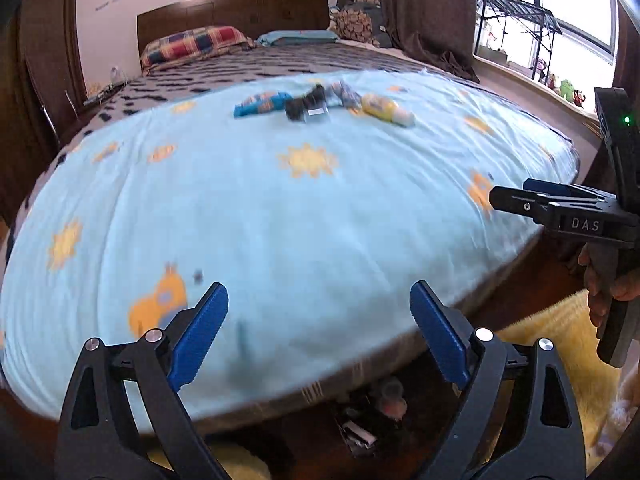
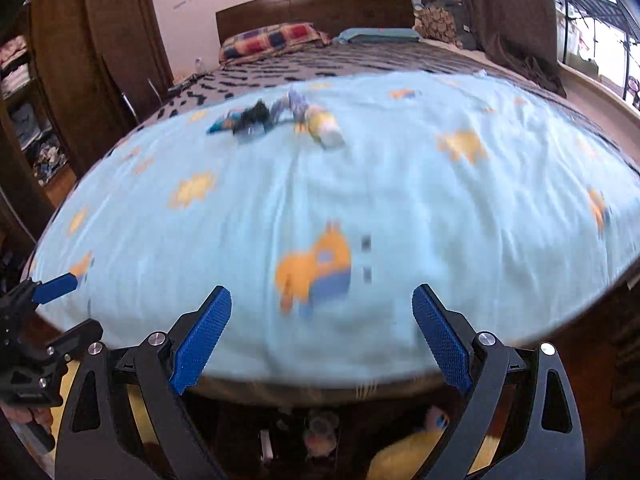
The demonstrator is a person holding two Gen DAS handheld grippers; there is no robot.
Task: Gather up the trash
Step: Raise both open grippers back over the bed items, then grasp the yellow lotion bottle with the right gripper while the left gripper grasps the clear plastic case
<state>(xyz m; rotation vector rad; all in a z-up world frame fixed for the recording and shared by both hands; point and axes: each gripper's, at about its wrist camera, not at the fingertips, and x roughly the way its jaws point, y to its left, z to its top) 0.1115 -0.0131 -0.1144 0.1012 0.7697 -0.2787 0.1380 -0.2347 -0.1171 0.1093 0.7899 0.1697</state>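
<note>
Left gripper (image 1: 319,332) and right gripper (image 2: 322,334): blue fingers (image 1: 199,334) spread wide, nothing between them, both poised above the near edge of the bed (image 1: 280,208). The trash (image 1: 320,106), a blurred cluster of wrappers with a yellow-and-white item at its right end, lies well apart on the light-blue sheet toward the pillows (image 1: 192,44). A dark bin (image 1: 360,420) on the floor beneath the bed's edge holds indistinct items. Only the right wrist view shows the open wardrobe shelves (image 2: 24,120); only the left shows the window-sill toys (image 1: 568,90).
</note>
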